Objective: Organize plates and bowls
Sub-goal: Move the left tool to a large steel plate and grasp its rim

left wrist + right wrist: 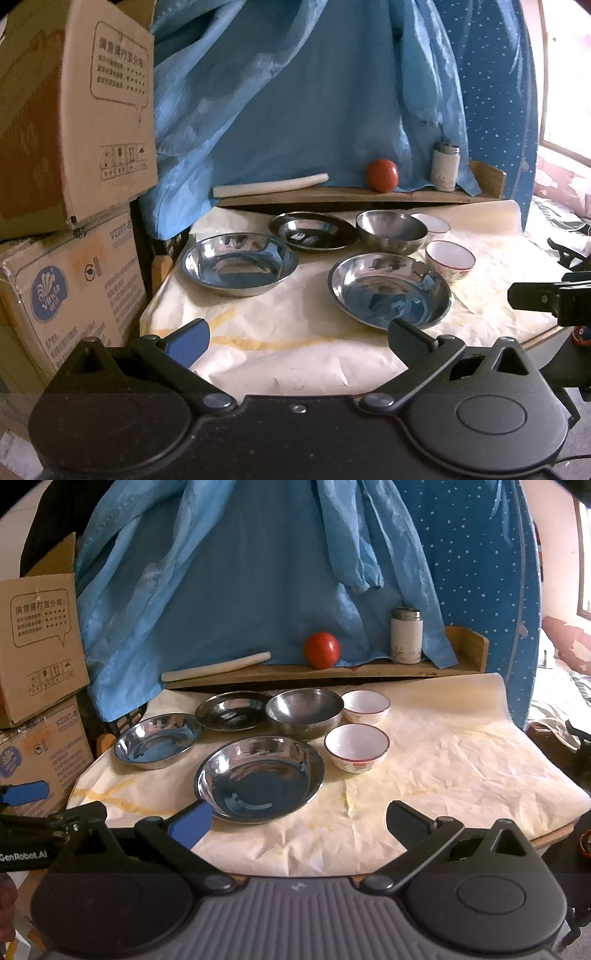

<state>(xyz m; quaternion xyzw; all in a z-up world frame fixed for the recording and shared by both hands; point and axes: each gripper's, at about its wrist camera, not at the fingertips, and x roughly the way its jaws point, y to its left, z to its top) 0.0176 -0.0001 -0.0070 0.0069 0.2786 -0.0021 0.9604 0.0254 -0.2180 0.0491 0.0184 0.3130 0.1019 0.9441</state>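
Note:
Three shallow steel plates lie on the paper-covered table: a near one (258, 777) (389, 290), a left one (157, 740) (240, 262) and a darker far one (232, 710) (312, 230). A deep steel bowl (304, 712) (391, 229) stands behind the near plate. Two white ceramic bowls with red rims sit to its right, one nearer (356, 747) (448, 260), one farther (365, 705) (432, 223). My left gripper (297, 343) is open at the table's front edge, holding nothing. My right gripper (299, 823) is open too, just short of the near plate.
A wooden shelf (369, 670) at the back carries a red tomato (321, 650), a white canister (406, 635) and a pale rolling pin (216, 666). Blue cloth (258, 572) hangs behind. Cardboard boxes (70, 122) stack at the left. Crumpled paper (461, 757) covers the table's right side.

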